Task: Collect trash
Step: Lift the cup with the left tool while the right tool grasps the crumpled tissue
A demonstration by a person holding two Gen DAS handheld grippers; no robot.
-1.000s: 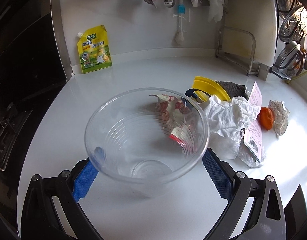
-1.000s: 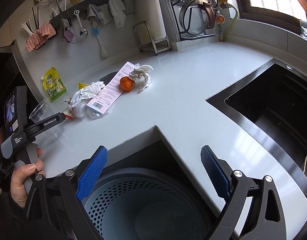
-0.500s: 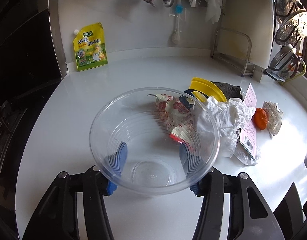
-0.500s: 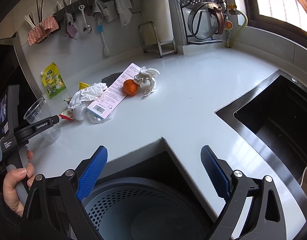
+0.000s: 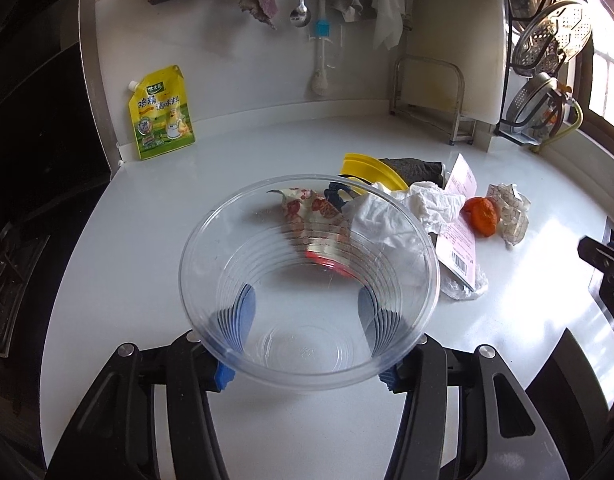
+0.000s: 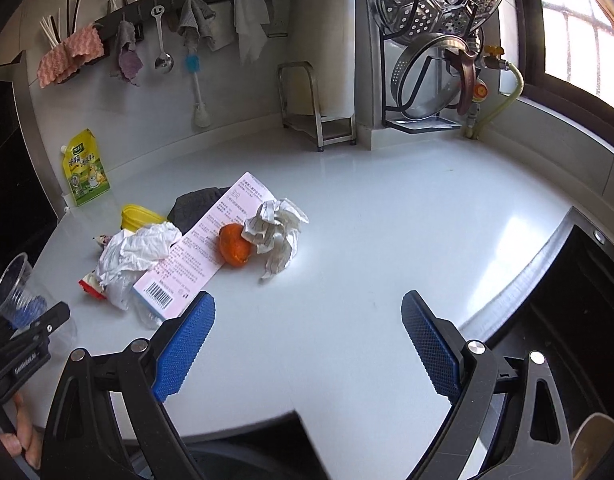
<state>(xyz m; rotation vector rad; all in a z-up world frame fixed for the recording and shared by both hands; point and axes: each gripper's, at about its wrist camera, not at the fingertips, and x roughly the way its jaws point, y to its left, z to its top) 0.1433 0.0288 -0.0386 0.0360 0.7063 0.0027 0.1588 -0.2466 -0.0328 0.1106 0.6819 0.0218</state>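
My left gripper (image 5: 307, 314) is shut on a clear plastic cup (image 5: 307, 248); both blue pads show through its wall, pressed against the lower part. Behind the cup lies a trash pile: a red-patterned wrapper (image 5: 311, 208), crumpled white tissue (image 5: 407, 208), a pink printed slip (image 5: 459, 232), orange peel (image 5: 481, 210) and a crumpled paper wrapper (image 5: 511, 208). My right gripper (image 6: 307, 308) stands open above the white counter (image 6: 387, 220), just short of the pink slip (image 6: 203, 256) and the orange peel (image 6: 235, 244), with nothing between its fingers. The cup (image 6: 13, 284) shows at the far left there.
A yellow lid (image 6: 139, 216) and dark cloth (image 6: 199, 204) lie behind the pile. A yellow seasoning pouch (image 5: 161, 114) leans on the back wall. A metal stand (image 6: 319, 112) and steamer rack (image 6: 439, 20) sit at the back. A black sink (image 6: 579, 320) opens at the right.
The left jaws closed from wide open onto the cup. The right gripper moved forward from over the bin opening to above the counter, nearer the trash pile.
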